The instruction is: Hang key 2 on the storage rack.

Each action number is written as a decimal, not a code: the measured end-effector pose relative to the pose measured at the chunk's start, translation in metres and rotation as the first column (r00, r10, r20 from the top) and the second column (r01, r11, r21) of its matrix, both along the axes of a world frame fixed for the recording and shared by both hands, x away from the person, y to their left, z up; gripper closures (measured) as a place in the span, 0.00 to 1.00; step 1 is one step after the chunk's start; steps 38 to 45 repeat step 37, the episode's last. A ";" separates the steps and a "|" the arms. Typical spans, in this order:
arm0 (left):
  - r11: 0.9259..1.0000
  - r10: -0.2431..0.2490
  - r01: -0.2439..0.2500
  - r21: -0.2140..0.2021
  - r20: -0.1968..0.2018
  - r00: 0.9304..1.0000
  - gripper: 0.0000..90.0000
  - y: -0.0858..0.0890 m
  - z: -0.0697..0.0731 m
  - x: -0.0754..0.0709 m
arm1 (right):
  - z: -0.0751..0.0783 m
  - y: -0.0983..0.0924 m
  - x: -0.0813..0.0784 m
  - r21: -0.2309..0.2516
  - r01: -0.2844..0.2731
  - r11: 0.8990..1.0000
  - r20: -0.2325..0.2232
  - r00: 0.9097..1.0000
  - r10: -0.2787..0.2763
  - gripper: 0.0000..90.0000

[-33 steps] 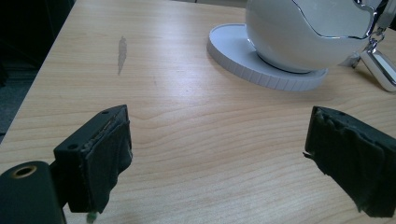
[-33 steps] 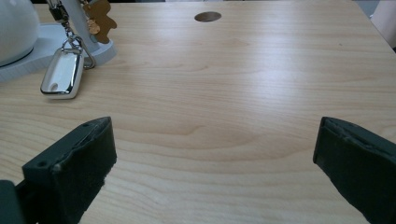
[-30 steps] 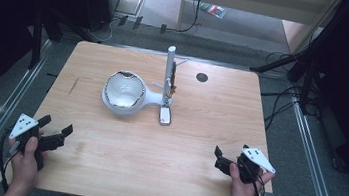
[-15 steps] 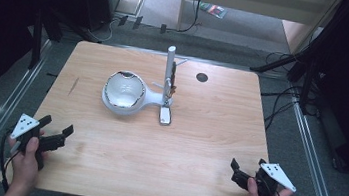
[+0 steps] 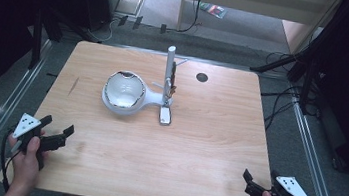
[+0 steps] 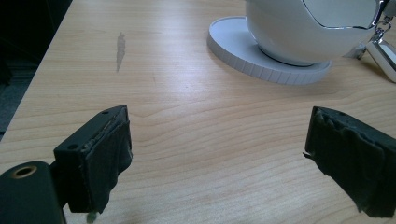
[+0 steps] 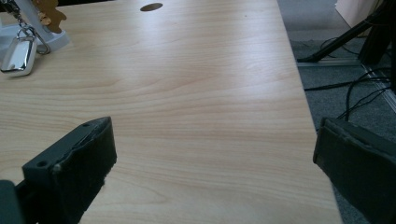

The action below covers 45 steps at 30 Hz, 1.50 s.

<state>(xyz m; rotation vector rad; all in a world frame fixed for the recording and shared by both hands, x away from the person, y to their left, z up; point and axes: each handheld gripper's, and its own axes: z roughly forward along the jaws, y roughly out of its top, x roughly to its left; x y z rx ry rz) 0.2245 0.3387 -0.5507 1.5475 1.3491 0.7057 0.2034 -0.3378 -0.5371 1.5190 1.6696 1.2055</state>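
Note:
A white bowl-shaped dish (image 5: 124, 91) with a chrome rim sits on a round white base (image 6: 243, 55) left of the table's middle. Beside it stands a white post (image 5: 169, 69) with a silver tag (image 5: 165, 116) hanging by a chain at its foot. My left gripper (image 5: 58, 126) is open at the near left corner, jaws wide apart and empty, pointing at the dish (image 6: 303, 28). My right gripper (image 5: 248, 183) is open at the near right corner, nothing between its jaws. The left gripper (image 6: 219, 158) and the right gripper (image 7: 215, 172) both hover low over bare wood.
The wooden table (image 5: 207, 142) has a dark round hole (image 5: 202, 76) at the back right and a scuff mark (image 6: 120, 46) on the left. Cables (image 5: 282, 106) and stand legs lie on the floor to the right. The silver tag (image 7: 18, 53) lies far left of the right gripper.
My right gripper has pulled back and to the right, ending at the table's near right corner. The left gripper has barely moved.

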 end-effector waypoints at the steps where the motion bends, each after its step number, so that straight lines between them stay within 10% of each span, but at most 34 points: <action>1: 1.000 0.001 -0.001 0.000 0.002 1.000 0.09 0.000 0.000 0.000 | -0.001 -0.003 -0.001 -0.001 -0.002 1.000 0.003 1.000 0.002 0.00; 45: 1.000 -0.003 0.003 -0.006 -0.006 1.000 0.09 0.000 0.000 0.000 | -0.009 0.000 0.004 -0.019 0.027 0.999 -0.022 0.999 -0.027 0.01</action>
